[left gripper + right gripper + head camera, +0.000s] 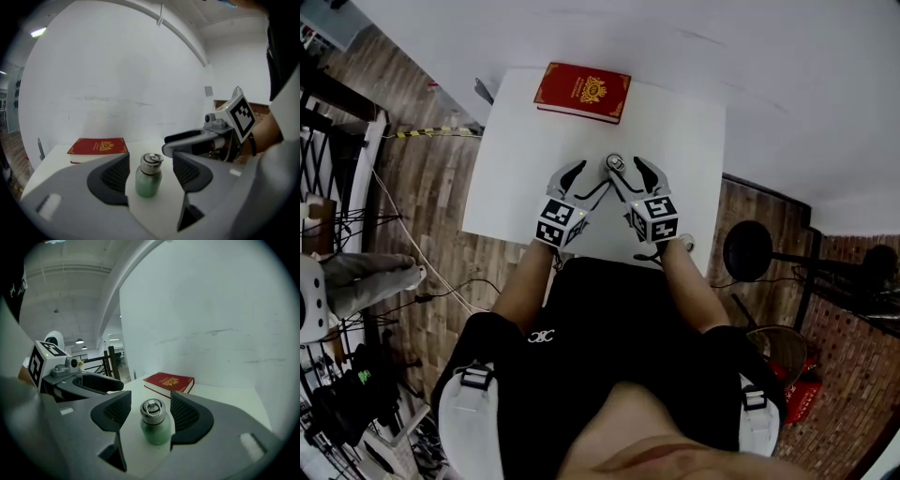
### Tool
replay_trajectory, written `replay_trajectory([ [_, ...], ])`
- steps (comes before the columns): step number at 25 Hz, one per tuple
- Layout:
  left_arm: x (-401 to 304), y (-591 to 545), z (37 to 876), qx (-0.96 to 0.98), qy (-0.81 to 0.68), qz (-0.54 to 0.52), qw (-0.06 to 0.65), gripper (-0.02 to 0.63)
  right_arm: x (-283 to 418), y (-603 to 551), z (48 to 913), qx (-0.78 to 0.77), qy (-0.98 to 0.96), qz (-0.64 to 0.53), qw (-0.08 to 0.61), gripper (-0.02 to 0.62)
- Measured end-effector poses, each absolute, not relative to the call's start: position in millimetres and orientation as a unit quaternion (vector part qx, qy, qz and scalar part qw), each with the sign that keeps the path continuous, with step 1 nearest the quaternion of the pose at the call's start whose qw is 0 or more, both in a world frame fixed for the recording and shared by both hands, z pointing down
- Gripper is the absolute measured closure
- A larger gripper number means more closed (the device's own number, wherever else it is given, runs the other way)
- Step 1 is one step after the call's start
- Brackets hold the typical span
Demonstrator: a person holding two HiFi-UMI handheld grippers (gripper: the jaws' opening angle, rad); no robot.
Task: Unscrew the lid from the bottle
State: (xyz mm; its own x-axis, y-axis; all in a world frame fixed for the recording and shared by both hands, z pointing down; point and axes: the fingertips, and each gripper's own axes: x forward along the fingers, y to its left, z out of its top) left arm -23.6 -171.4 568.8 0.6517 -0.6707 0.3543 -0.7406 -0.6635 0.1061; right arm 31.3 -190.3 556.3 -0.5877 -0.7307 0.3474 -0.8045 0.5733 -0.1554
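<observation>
**Red book on a white table**

A red hardcover book with a gold emblem on its cover is seen lying flat at the far edge of a white table, close to a white wall. The table is set on a wood-patterned floor. A thin pale cable is run across the floor at the left. A round black disc on a stand is seen at the right.
</observation>
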Motion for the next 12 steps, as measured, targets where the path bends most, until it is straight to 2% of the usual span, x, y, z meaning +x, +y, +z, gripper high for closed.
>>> replay_trajectory([
  [6,-21.9,-173.1,601.3,0.904,-0.38,0.145,0.137,0.29,33.2,-191.3,586.9,0.438,-0.87,0.158,0.161,0.357],
  [12,-19.0,-180.7,618.7,0.903,-0.373,0.16,0.144,0.29,35.5,-198.6,589.3,0.437,-0.871,0.157,0.161,0.357],
])
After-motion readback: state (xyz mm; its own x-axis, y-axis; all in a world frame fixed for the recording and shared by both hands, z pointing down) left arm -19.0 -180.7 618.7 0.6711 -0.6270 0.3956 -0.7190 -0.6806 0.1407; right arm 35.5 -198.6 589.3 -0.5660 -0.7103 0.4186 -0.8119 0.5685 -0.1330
